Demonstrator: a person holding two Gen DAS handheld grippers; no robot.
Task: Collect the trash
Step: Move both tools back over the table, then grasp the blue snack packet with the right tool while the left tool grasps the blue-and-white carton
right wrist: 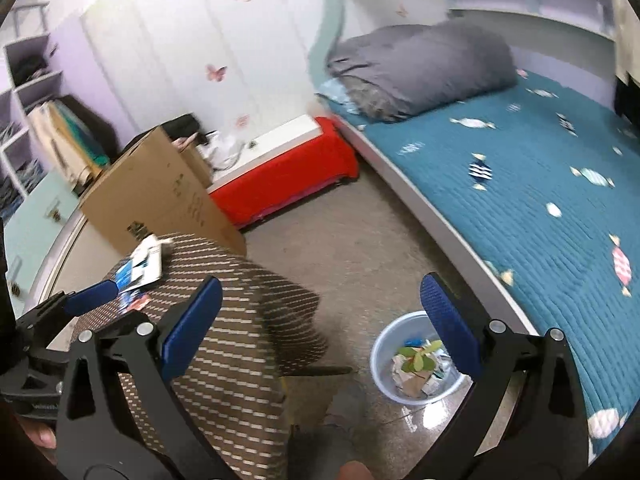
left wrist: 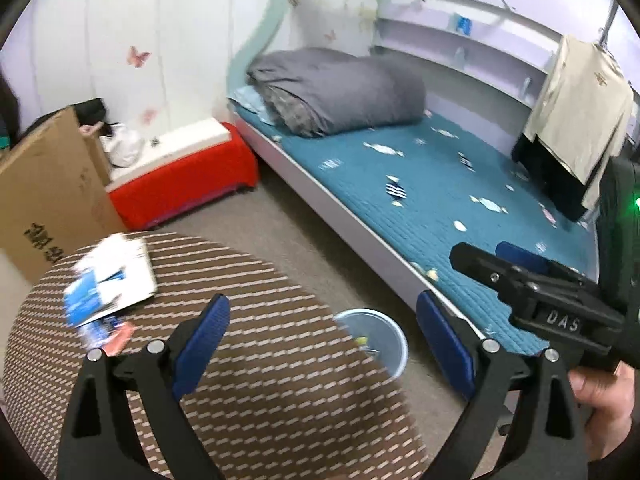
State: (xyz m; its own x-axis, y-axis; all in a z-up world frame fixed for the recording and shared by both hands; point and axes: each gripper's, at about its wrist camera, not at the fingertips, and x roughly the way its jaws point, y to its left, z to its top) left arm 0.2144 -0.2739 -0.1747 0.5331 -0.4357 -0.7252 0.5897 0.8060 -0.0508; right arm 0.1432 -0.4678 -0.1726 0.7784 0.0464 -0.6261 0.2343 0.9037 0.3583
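Note:
A pale blue bin (right wrist: 416, 360) stands on the floor beside the bed, holding paper scraps and a green leaf. Its rim (left wrist: 372, 336) peeks out past the table edge in the left wrist view. On the round table with the brown striped cloth (left wrist: 248, 360) lie blue-and-white paper wrappers (left wrist: 112, 284) and a small red scrap (left wrist: 120, 338); the wrappers (right wrist: 140, 268) also show in the right wrist view. My left gripper (left wrist: 324, 320) hangs open over the table, empty. My right gripper (right wrist: 320, 304) is open and empty above the floor between table and bin.
A bed with a teal quilt (left wrist: 420, 184) and a folded grey duvet (left wrist: 340, 92) fills the right side. A red-covered bench (left wrist: 184, 184) and a cardboard box (left wrist: 44, 188) stand by the wall. Clothes (left wrist: 576, 120) hang over the bed. A hand (left wrist: 608, 408) holds the right gripper.

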